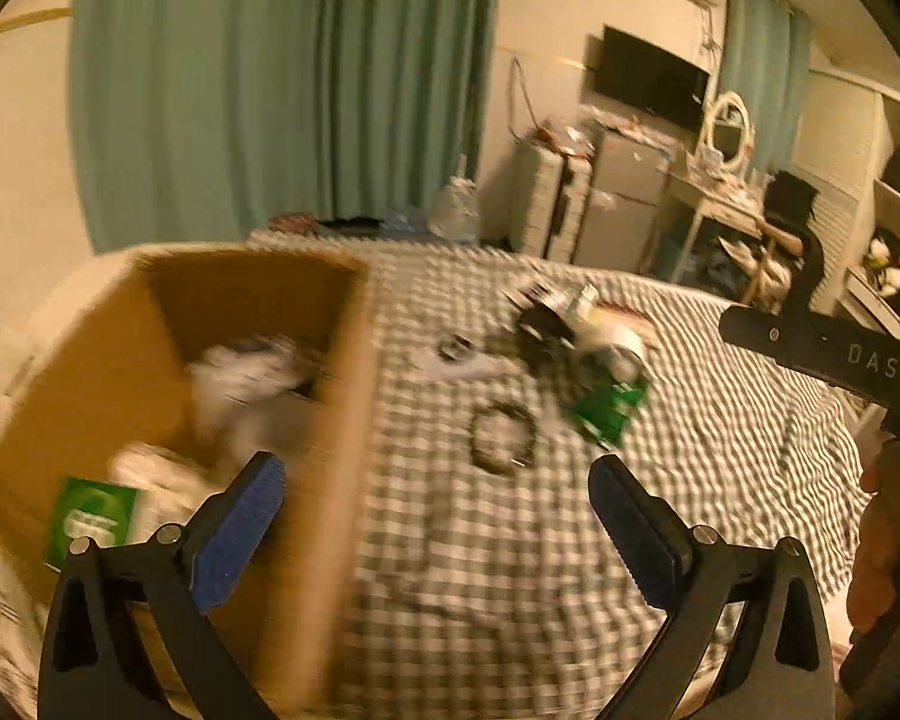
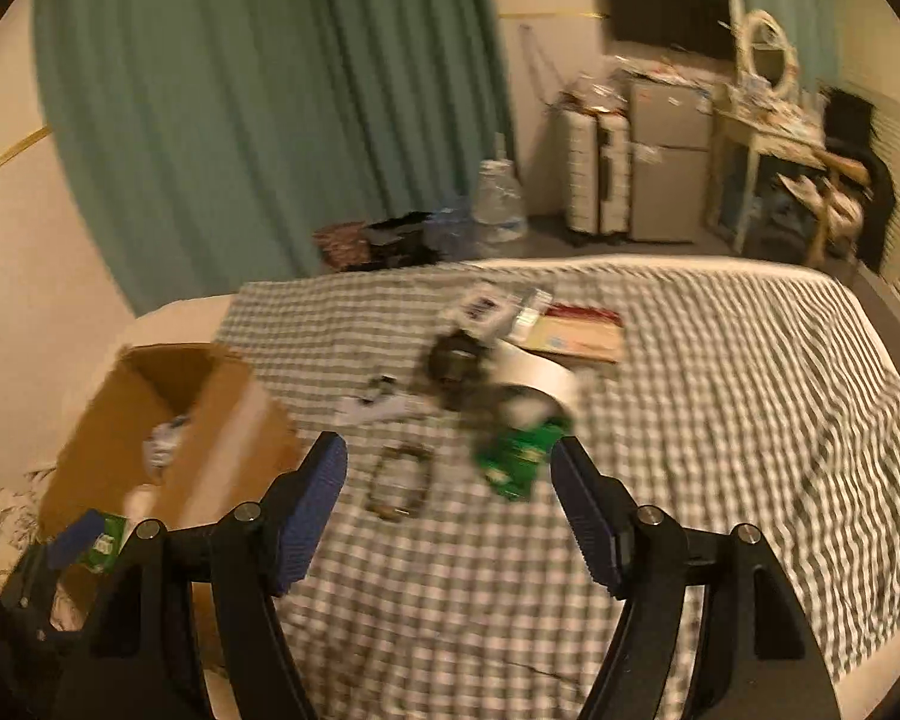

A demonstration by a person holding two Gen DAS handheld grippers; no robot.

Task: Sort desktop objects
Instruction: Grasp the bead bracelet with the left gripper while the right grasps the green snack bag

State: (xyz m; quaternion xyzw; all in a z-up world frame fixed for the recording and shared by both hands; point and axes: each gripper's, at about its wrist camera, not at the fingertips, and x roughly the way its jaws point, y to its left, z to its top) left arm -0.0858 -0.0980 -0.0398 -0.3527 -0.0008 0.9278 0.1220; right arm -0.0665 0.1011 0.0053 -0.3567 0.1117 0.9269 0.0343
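Green packet (image 2: 519,459) on the checked bed (image 2: 720,420), at the near edge of the clutter, well right of the cardboard box (image 2: 150,420). We've got our right gripper (image 2: 447,504) with jaws open and empty, packet just ahead by the right-hand pad; left gripper (image 1: 435,516), jaws wide and empty, sits nearer the box. Right is closer.
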